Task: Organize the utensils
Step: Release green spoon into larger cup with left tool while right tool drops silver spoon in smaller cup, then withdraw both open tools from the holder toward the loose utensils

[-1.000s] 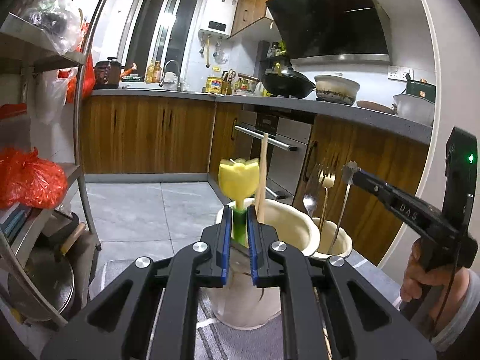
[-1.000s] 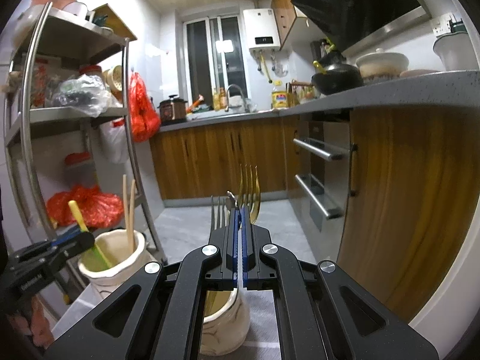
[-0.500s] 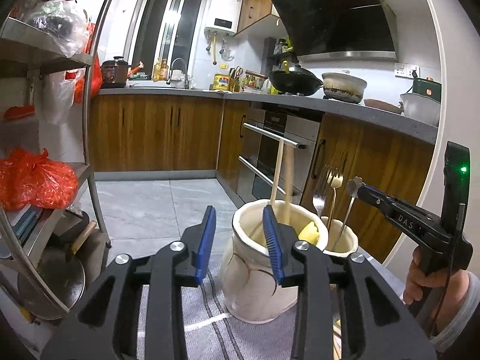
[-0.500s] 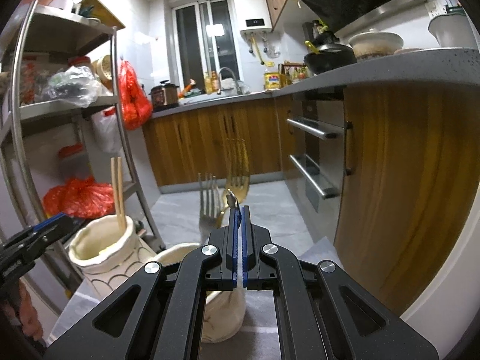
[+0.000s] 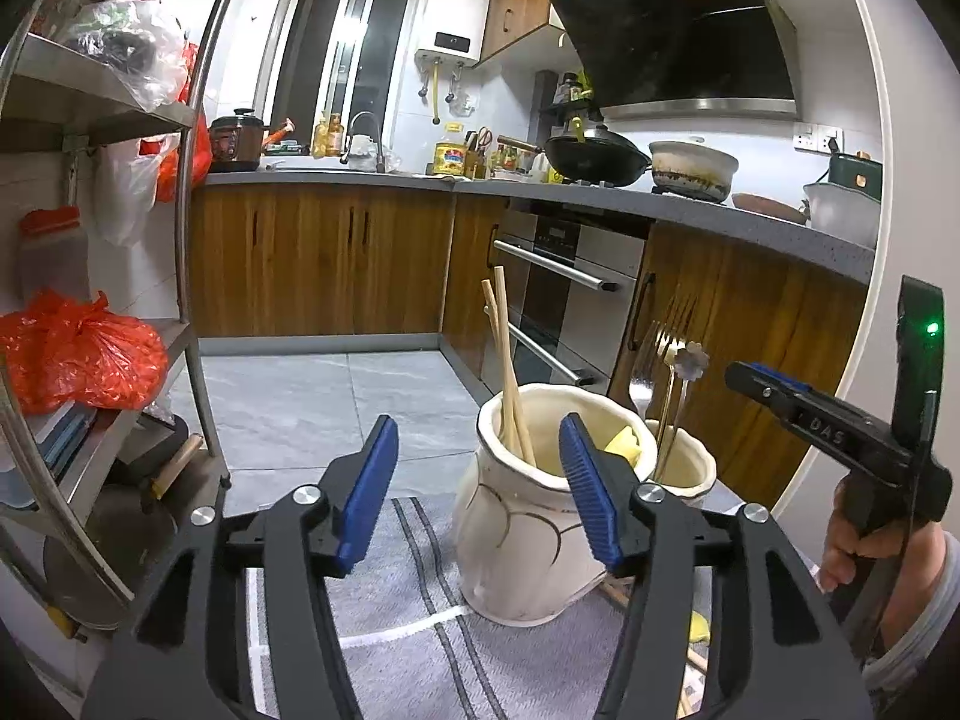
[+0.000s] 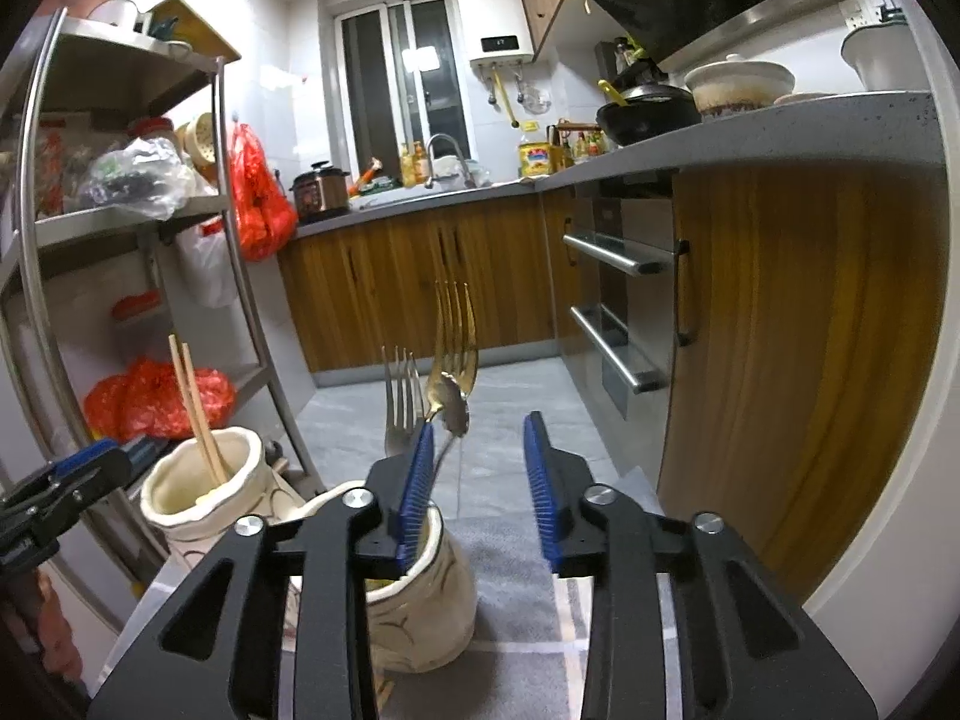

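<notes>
I have just let go with both grippers: my left gripper (image 5: pixel 477 474) now gapes empty, its yellow utensil (image 5: pixel 621 439) dropped into the big jar (image 5: pixel 516 546) beside the chopsticks (image 5: pixel 507 372). My right gripper (image 6: pixel 477 483) has spread wide too, leaving the spoon (image 6: pixel 450 405) standing with the forks (image 6: pixel 401 399) in the small jar (image 6: pixel 420 618), so both pieces are sorted.

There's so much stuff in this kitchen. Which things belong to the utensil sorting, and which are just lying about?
Part of the job:
large cream jar holding chopsticks
small cream jar holding forks
both open hand-held grippers, left and right

Just lying about:
wok
red bag
rice cooker
</notes>
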`<state>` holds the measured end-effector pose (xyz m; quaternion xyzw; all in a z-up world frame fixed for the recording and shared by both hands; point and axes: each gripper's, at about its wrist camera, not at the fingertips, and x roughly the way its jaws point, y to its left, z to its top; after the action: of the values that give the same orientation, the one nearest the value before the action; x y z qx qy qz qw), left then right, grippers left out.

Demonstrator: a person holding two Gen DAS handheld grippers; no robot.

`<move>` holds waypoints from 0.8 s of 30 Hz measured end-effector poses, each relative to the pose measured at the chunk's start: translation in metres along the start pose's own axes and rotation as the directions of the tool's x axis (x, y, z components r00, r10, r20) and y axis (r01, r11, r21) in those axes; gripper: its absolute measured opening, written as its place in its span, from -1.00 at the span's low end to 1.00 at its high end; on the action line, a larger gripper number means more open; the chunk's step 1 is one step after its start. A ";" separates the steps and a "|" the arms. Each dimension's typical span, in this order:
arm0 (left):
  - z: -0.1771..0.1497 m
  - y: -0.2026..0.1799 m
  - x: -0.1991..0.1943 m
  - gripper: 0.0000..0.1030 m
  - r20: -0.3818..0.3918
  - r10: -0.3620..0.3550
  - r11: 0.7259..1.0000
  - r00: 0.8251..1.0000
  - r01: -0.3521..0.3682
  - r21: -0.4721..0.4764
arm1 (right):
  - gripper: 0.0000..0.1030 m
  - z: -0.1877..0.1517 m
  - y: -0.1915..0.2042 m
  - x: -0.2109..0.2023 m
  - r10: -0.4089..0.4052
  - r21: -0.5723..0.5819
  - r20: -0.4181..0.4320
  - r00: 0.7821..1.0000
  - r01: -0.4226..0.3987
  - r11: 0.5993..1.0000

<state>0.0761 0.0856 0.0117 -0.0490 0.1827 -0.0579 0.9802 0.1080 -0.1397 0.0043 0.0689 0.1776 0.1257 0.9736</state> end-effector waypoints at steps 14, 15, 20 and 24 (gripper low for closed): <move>-0.003 -0.015 -0.030 0.89 0.018 0.046 0.996 0.999 -0.047 0.082 | 0.90 -0.005 -0.015 -0.039 -0.005 -0.008 -0.007 1.000 0.005 1.000; -0.004 -0.015 -0.033 0.89 0.015 0.045 0.995 0.999 -0.046 0.083 | 0.90 -0.006 -0.016 -0.043 -0.007 -0.008 -0.010 1.000 0.007 1.000; -0.010 -0.017 -0.045 0.89 -0.014 0.033 0.996 0.999 -0.031 0.088 | 0.90 -0.012 -0.017 -0.055 -0.017 -0.027 -0.032 0.999 0.016 1.000; -0.018 -0.015 -0.054 0.89 -0.042 0.024 0.996 0.999 -0.020 0.085 | 0.90 -0.021 -0.016 -0.063 -0.026 -0.051 -0.064 0.998 0.022 0.998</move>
<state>0.0184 0.0767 0.0156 -0.0041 0.2014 -0.0558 0.9779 0.0468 -0.1702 0.0027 0.0379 0.2064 0.1205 0.9703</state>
